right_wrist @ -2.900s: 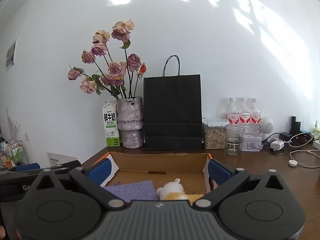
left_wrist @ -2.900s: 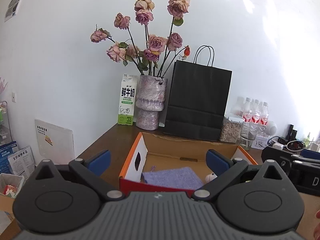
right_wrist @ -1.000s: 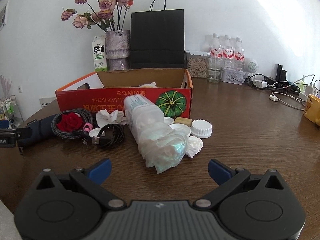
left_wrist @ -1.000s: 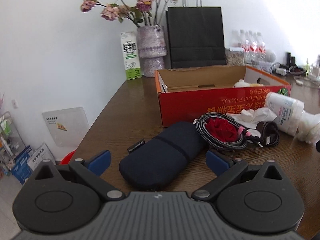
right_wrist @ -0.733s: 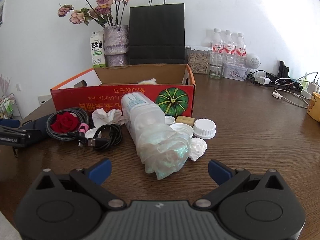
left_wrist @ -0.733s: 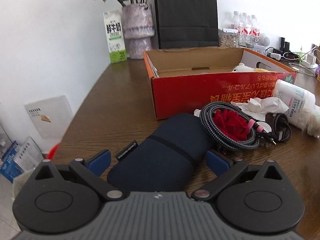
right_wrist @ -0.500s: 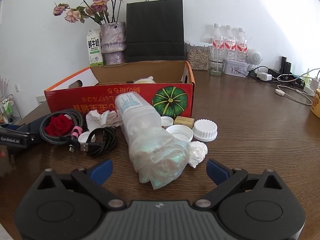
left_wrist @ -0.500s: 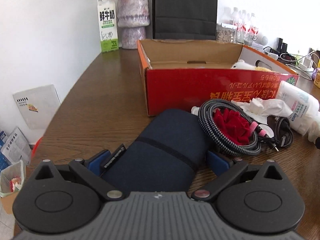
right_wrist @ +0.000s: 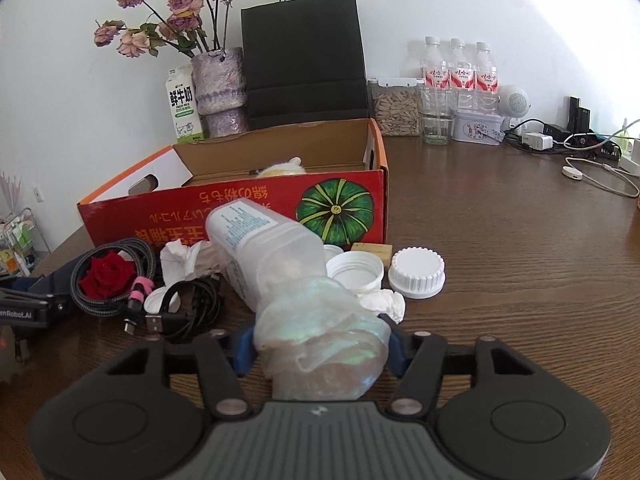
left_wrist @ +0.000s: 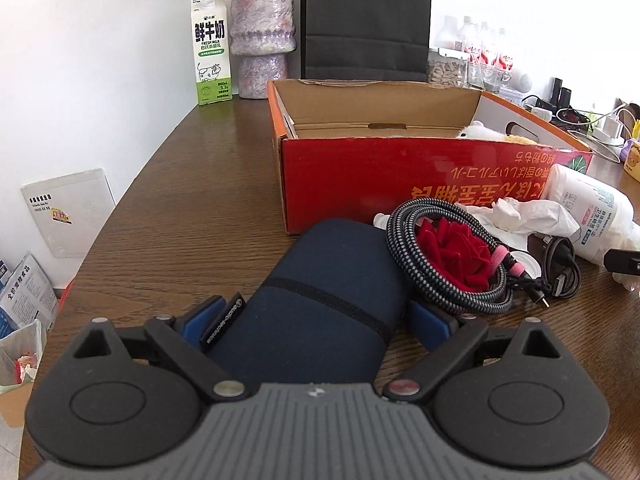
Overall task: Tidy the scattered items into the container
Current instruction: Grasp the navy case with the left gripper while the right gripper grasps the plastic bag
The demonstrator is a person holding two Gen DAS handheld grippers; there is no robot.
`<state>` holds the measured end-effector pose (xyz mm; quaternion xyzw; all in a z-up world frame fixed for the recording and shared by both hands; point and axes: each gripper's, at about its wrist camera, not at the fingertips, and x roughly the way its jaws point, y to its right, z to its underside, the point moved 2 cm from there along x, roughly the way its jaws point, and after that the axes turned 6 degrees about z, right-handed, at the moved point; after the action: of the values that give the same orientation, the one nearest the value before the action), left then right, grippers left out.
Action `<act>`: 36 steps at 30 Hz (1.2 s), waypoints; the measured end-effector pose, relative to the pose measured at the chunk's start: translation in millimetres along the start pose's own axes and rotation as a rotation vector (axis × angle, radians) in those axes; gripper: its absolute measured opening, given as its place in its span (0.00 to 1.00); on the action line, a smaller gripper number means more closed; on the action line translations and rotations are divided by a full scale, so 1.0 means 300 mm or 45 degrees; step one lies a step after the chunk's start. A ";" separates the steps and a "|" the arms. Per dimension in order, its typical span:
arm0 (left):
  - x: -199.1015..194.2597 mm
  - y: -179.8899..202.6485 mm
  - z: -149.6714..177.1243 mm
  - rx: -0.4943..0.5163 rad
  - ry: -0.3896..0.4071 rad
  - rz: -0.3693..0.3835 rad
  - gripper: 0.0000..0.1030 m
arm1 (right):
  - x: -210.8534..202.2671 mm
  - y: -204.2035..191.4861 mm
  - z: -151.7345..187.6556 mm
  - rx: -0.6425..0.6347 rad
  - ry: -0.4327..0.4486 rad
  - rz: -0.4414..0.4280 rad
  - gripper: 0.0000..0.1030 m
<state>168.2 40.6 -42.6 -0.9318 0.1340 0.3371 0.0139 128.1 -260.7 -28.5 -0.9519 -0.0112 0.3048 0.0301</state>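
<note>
A navy pouch (left_wrist: 328, 280) lies on the table in front of the red cardboard box (left_wrist: 360, 184). My left gripper (left_wrist: 316, 318) straddles its near end; its jaws are closing, and a small gap shows at the right pad. A white bottle (right_wrist: 260, 240) lies on its side, its near end wrapped in a shimmery plastic bag (right_wrist: 320, 320). My right gripper (right_wrist: 318, 346) is closing, both pads pressed into that bag. A braided cable coil (left_wrist: 452, 292) rings a red fabric rose (right_wrist: 106, 276). A plush toy (right_wrist: 280, 168) sits in the box (right_wrist: 248, 204).
Crumpled tissue (right_wrist: 184, 260), a black USB cable (right_wrist: 192, 300), two white caps (right_wrist: 418, 272) and a small wooden block (right_wrist: 370, 250) lie by the bottle. A milk carton (left_wrist: 210, 68), a vase (left_wrist: 262, 40), a black paper bag (right_wrist: 304, 60) and water bottles (right_wrist: 460, 68) stand behind. The table's left edge (left_wrist: 132, 184) is close.
Both grippers came down from over the box to the items in front of it. The left slid forward around the pouch. The right moved up to the bag and its jaws narrowed onto it.
</note>
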 end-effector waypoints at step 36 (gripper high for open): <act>-0.107 -0.022 0.078 -0.136 0.028 -0.170 0.90 | -0.085 -0.004 0.009 0.003 0.058 -0.006 0.47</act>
<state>131.7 57.5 -40.7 -0.9416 0.0537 0.3320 -0.0148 105.7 -260.4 -15.9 -0.9585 -0.0126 0.2830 0.0321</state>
